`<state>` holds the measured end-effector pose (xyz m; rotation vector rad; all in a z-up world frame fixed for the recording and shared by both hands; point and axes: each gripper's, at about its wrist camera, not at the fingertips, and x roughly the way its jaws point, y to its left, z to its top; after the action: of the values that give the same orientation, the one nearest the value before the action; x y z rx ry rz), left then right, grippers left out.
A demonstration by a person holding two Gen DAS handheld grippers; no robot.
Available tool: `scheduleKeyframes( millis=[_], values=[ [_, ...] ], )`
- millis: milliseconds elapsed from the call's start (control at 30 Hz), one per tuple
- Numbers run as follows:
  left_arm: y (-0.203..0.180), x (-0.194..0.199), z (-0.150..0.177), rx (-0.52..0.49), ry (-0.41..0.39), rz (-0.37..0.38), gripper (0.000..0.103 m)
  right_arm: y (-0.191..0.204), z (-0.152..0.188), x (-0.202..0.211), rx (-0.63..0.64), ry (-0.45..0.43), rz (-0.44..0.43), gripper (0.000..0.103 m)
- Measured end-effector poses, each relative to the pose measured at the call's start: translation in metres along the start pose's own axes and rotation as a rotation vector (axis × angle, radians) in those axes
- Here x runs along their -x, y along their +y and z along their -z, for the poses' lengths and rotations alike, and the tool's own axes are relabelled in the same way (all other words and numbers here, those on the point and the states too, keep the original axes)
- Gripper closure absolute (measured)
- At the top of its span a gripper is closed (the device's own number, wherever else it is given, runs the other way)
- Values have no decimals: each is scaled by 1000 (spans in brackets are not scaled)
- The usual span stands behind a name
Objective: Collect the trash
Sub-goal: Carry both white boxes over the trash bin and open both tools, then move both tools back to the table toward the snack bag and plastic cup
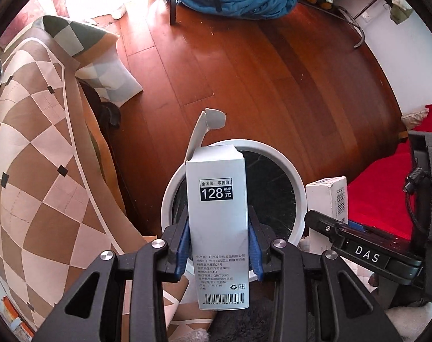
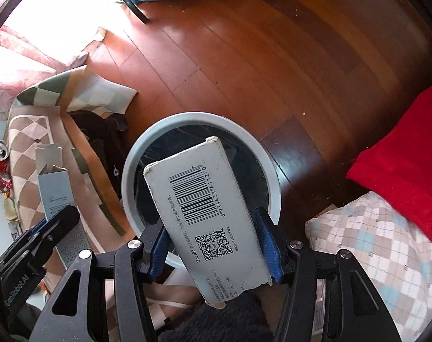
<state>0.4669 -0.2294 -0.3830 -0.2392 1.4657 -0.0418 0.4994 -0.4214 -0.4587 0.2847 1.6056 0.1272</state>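
each hand-held gripper pinches a box, seemingly above the bin: left, right.

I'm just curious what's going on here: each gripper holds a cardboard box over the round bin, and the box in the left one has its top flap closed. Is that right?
Not quite. The left gripper's box has its top flap open, standing up, as the left wrist view shows. The rest holds: the right gripper holds a barcode box, both over the round bin.

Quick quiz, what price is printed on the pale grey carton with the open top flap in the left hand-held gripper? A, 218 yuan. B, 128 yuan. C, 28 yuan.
B: the black label on the pale grey carton, clamped in the left hand-held gripper, reads 128 RMB.
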Motion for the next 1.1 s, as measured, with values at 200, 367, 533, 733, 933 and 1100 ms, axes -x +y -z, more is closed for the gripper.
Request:
scheduleKeyframes(
  millis=[200,367,533,733,933,1100],
  values=[
    [0,0,2,-8,-10,-36,49,-7,-2,-4,-8,1,13,28],
    [2,18,13,-8,-37,-57,31,-8,7,15,8,-36,60,15],
    [3,37,25,-17,-63,-85,17,0,25,42,54,-78,119,0],
    [3,69,41,-29,-112,-102,8,13,51,75,105,-120,152,0],
    [2,100,58,-43,-168,-109,8,24,78,111,136,-172,157,0],
    [2,127,74,-40,-214,-111,7,28,101,143,141,-222,150,0]
  ],
)
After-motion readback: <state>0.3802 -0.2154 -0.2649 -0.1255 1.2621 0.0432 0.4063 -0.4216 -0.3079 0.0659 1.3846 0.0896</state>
